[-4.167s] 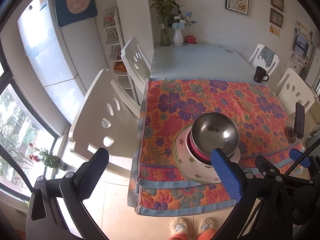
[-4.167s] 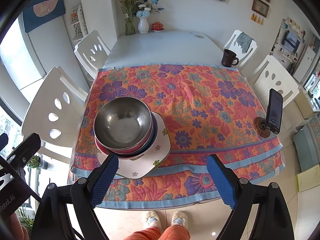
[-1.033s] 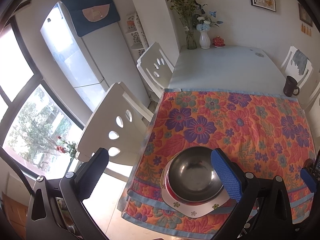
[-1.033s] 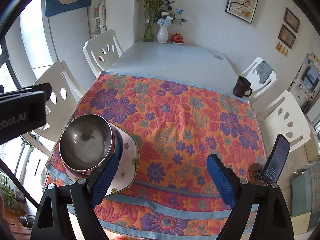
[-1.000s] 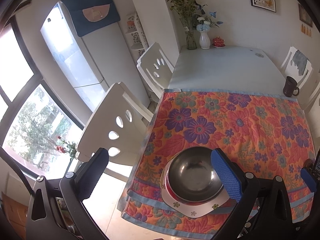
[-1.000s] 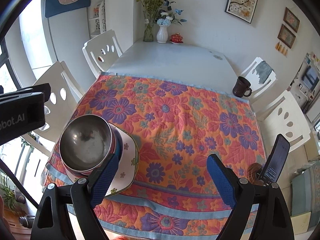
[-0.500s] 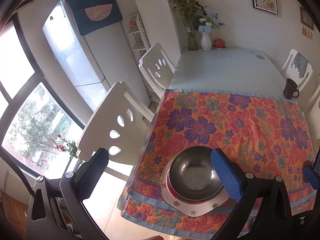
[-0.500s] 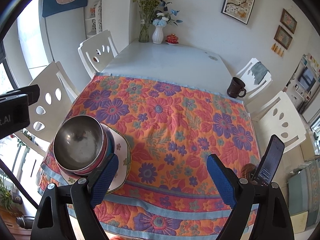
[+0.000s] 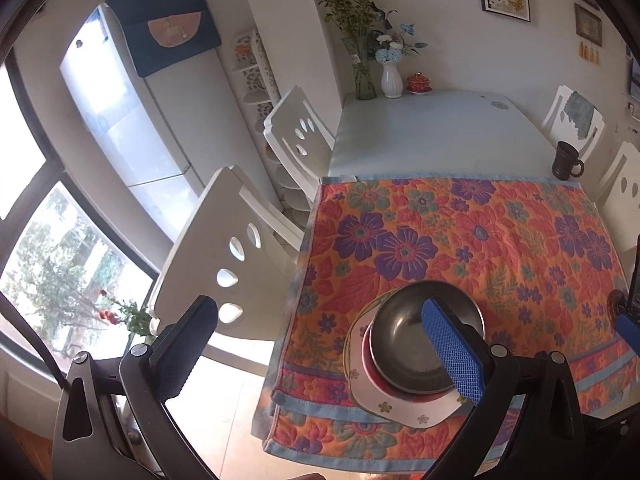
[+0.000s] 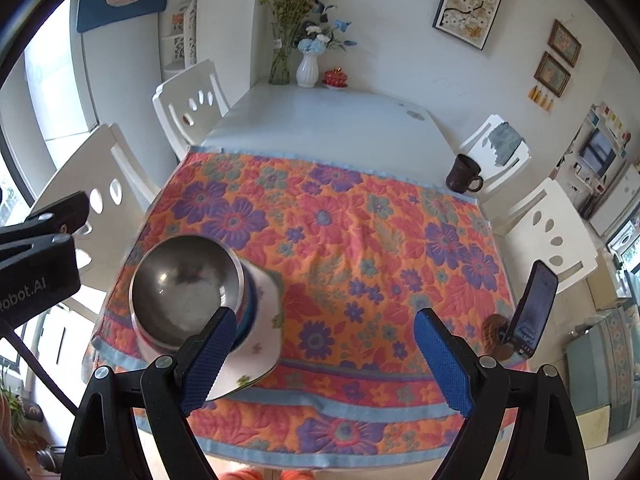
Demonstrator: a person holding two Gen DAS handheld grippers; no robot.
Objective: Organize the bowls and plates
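Both grippers are drawn back and raised since earlier; jaws spread, nothing held. Steel bowl (image 10: 186, 286) is nested atop the plate (image 10: 262, 300) at the floral cloth's (image 10: 360, 240) near-left corner, nearer the left gripper (image 9: 320, 356) than the right gripper (image 10: 320, 356).

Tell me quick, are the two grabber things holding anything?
Left hand-held gripper: open, holding nothing, above the steel bowl.
Right hand-held gripper: open, holding nothing, above the floral cloth.

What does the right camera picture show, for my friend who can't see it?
A shiny metal bowl sits on stacked bowls on a flowered white plate, at the near left of a bright floral tablecloth. The open right tongs hover above, empty. A dark mug stands farther back.
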